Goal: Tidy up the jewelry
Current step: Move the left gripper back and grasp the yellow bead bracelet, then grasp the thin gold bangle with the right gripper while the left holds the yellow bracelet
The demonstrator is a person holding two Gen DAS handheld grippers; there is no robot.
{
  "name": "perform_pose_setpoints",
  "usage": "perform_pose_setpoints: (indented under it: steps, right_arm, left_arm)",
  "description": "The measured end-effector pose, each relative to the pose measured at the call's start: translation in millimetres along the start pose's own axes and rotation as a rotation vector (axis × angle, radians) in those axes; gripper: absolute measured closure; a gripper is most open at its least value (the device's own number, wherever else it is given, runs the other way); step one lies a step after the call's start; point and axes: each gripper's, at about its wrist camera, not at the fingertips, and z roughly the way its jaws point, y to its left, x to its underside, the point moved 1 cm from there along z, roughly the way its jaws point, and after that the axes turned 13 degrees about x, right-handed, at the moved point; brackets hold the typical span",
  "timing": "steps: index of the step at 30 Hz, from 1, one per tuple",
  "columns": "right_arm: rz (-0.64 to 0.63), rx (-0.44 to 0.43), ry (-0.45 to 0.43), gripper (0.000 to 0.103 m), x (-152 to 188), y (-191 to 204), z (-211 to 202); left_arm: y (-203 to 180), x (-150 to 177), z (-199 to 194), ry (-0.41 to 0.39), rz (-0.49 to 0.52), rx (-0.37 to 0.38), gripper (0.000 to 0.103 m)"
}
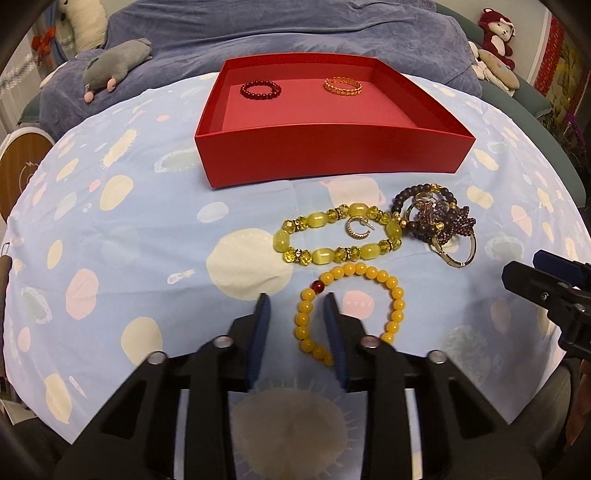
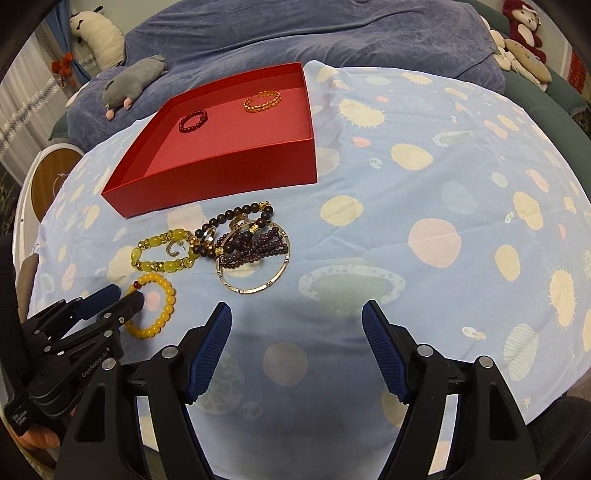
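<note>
Setting: a light blue cloth (image 1: 147, 258) printed with pale planets and circles, spread over a bed with a dark blue blanket (image 1: 295, 29) behind it.
Red box (image 1: 332, 158): an open, shallow box on the cloth, on the far side of the loose jewelry.
Inside the box: a dark red bead bracelet (image 1: 260, 89) at the back left and a gold chain bracelet (image 1: 342, 86) at the back right, well apart from each other.
Yellow bead bracelet (image 1: 397, 295): a ring of round yellow beads with one red bead, lying flat on the cloth, nearest of the loose pieces.
Left gripper (image 1: 297, 297): pointed steeply down at this bracelet. Its two fingers straddle the left side of the ring, one outside and one inside. A gap shows between the outer finger and the beads, so the jaws are not clamped.
Right gripper (image 2: 297, 314): jaws wide apart with only bare cloth between them, holding nothing, to the right of the left gripper.
Green-yellow bracelet (image 1: 318, 220): just beyond the yellow one, with a small hoop earring (image 1: 356, 229) lying inside its ring.
Tangled pile (image 1: 436, 218): dark brown and purple bead strands with a thin metal bangle (image 1: 458, 258), touching the green-yellow bracelet's right end.
Background: a grey plush toy (image 1: 114, 66) on the blanket.
</note>
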Motion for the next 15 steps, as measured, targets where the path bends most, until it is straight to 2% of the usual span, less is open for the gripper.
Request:
perform_pose_setpoints:
  steps: [1, 5, 15]
  right_arm:
    - [0.000, -0.003, 0.002, 0.033, -0.9, 1.4, 1.0]
    - [0.000, -0.001, -0.006, 0.035, -7.3, 5.5, 4.8]
    - [-0.004, 0.027, 0.011, 0.060, -22.7, 14.1, 26.2]
  left_arm:
    - [1.4, -0.2, -0.4, 0.003, -0.007, 0.012, 0.096]
    - [5.7, 2.9, -3.1, -0.003, -0.024, 0.015, 0.096]
    - [7.9, 6.2, -5.1, -0.012, -0.053, 0.023, 0.096]
